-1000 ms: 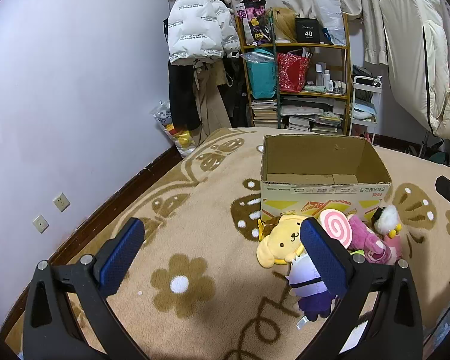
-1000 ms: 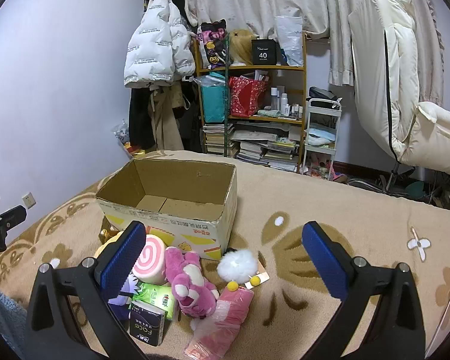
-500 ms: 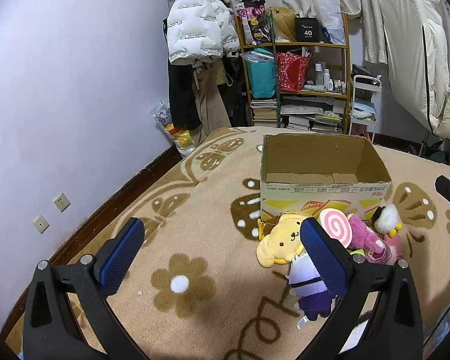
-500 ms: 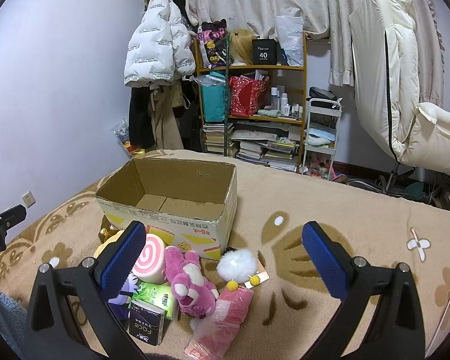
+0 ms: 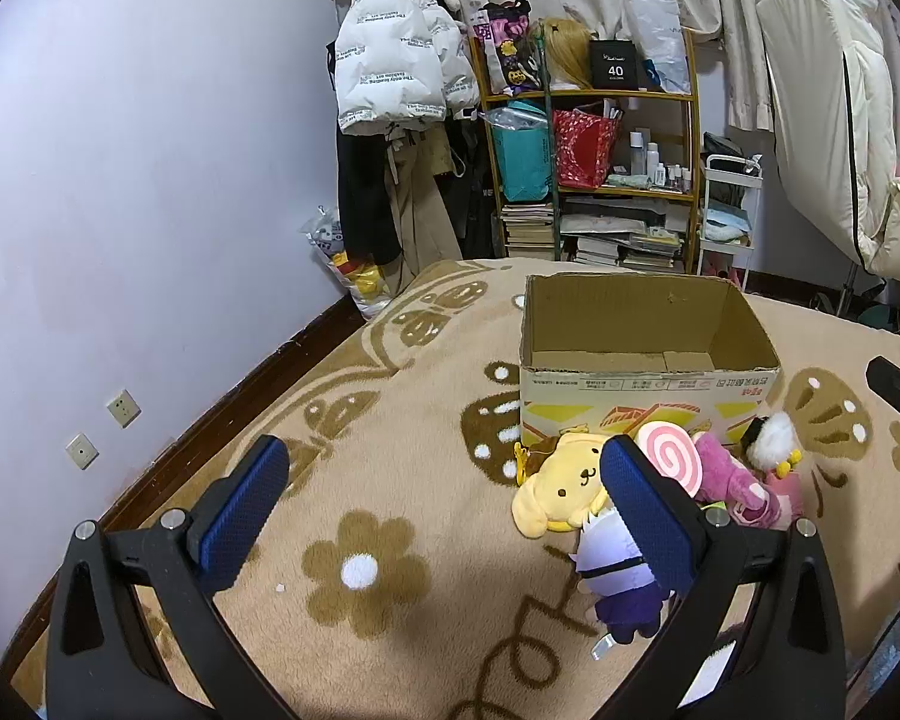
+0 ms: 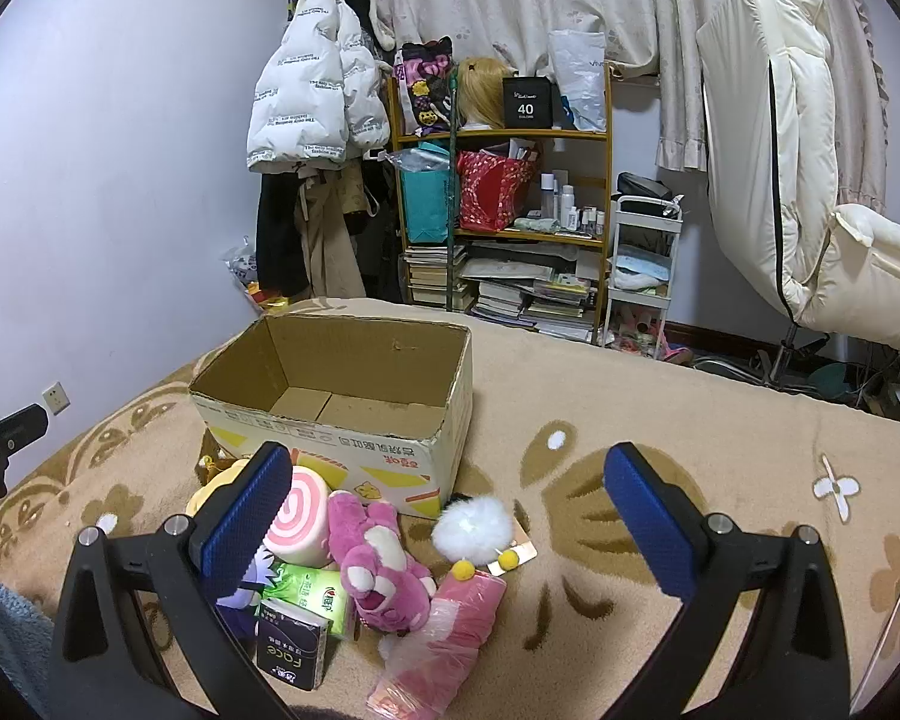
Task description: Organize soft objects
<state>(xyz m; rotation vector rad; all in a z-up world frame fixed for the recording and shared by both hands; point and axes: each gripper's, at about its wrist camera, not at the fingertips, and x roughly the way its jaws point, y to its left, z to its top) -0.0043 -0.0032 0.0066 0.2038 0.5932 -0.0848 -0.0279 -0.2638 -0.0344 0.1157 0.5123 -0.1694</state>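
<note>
An open, empty cardboard box [image 5: 642, 387] [image 6: 354, 438] stands on the tan blanket. In front of it lies a heap of soft things: a yellow dog plush [image 5: 561, 489], a pink swirl lollipop cushion [image 6: 297, 519], a pink bear [image 6: 378, 564], a white pom-pom [image 6: 473, 527], a purple-and-white doll [image 5: 615, 570], a green tissue pack [image 6: 315, 591], a black tissue pack [image 6: 291, 651] and a pink plastic pack [image 6: 450, 630]. My left gripper [image 5: 444, 510] hovers open left of the heap. My right gripper [image 6: 450, 516] hovers open above the heap. Neither holds anything.
The tan flower-patterned blanket [image 5: 354, 480] covers the surface. Behind it stand a cluttered shelf [image 6: 504, 210], hanging coats [image 6: 315, 114] and a small white cart [image 6: 642, 276]. A cream padded chair [image 6: 810, 210] is at the right. A wall [image 5: 120, 210] runs along the left.
</note>
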